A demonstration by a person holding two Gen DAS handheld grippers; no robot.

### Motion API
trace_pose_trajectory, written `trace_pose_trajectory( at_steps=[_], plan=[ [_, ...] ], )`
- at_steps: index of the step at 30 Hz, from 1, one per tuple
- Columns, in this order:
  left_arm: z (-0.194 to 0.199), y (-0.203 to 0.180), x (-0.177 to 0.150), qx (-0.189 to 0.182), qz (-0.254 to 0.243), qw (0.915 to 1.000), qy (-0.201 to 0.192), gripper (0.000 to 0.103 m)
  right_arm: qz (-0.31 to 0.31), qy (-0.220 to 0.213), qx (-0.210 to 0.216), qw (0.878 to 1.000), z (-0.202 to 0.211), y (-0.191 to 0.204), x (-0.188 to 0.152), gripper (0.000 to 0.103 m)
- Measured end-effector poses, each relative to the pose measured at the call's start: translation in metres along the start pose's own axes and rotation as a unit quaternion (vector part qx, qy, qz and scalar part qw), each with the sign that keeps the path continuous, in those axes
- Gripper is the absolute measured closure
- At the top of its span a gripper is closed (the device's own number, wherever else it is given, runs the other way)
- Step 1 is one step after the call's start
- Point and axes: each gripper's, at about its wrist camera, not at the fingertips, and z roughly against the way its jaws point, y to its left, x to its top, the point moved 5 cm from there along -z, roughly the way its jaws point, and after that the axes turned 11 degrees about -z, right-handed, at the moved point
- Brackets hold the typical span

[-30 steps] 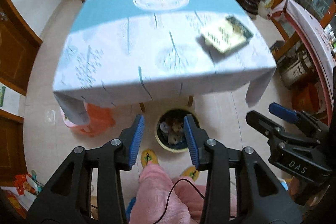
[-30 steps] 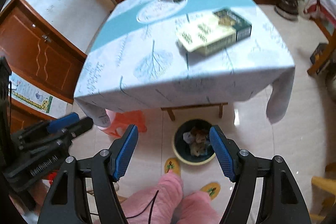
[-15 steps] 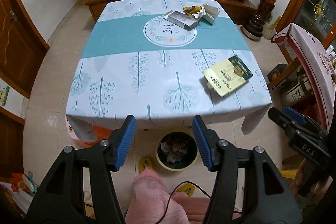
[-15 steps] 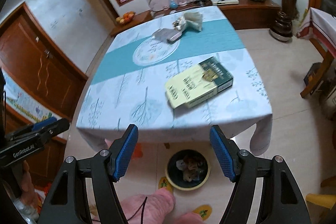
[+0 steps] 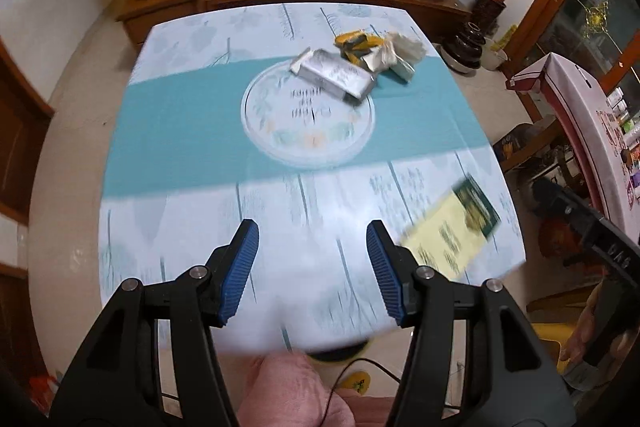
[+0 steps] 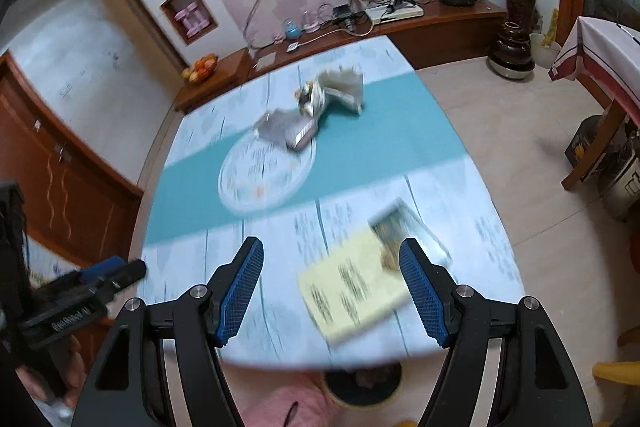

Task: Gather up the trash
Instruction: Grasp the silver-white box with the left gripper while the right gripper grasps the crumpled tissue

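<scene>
Both tools, left tool (image 5: pixel 312 267) and right tool (image 6: pixel 332 291), hung wide and empty above the counter (image 5: pixel 180 131). Trash: yellow carton (image 6: pixel 352 287) near the edge, wrappers (image 5: pixel 376 55) far side. A hurried grab might knock the carton floorward.

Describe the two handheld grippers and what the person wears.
Both the left gripper and right gripper have black plastic frames, silver pivot bolts and ribbed blue pads on the fingers. White lettering marks their sides. A thin black cable trails over pink fleece clothing.
</scene>
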Motion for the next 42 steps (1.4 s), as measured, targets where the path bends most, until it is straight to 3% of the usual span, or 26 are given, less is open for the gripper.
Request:
trace_pose_trajectory(
  at_steps=[4, 9, 13, 18, 20, 22, 25, 36, 39, 42],
  plan=[
    [-0.045, 0.031, 0.072, -0.018, -0.015, 0.9997, 0.011, 0.05, -0.031, 0.0, 0.0, 1.0, -0.042, 0.037, 0.058, 0.032],
    [-0.102, 0.063, 0.149, -0.005, -0.04, 0.9991, 0.014, 0.05, -0.036, -0.017, -0.017, 0.999, -0.114, 0.087, 0.132, 0.038],
    [-0.146, 0.082, 0.189, -0.015, -0.032, 0.999, 0.027, 0.05, -0.045, -0.015, -0.04, 0.998, -0.182, 0.107, 0.175, 0.046],
    [-0.187, 0.087, 0.204, -0.038, -0.012, 0.9979, 0.05, 0.05, -0.05, -0.003, -0.092, 0.995, -0.263, 0.109, 0.204, 0.053],
    [-0.2, 0.087, 0.205, -0.051, -0.004, 0.9969, 0.061, 0.05, -0.056, 0.005, -0.105, 0.993, -0.29, 0.105, 0.208, 0.06],
    [-0.214, 0.088, 0.207, -0.072, 0.008, 0.9947, 0.073, 0.05, -0.058, 0.014, -0.109, 0.992, -0.308, 0.095, 0.205, 0.075],
    [-0.227, 0.088, 0.207, -0.085, 0.022, 0.9926, 0.084, 0.05, -0.049, 0.018, -0.11, 0.993, -0.324, 0.091, 0.2, 0.089],
    [-0.239, 0.083, 0.198, -0.094, 0.039, 0.9897, 0.1, 0.049, -0.034, 0.084, -0.025, 0.996, -0.309, 0.117, 0.138, 0.095],
    [-0.24, 0.08, 0.194, -0.092, 0.033, 0.9897, 0.105, 0.034, -0.039, 0.092, -0.01, 0.995, -0.297, 0.122, 0.121, 0.096],
    [-0.242, 0.075, 0.193, -0.087, 0.021, 0.9907, 0.102, 0.026, -0.043, 0.083, -0.014, 0.996, -0.286, 0.123, 0.108, 0.097]
  ],
)
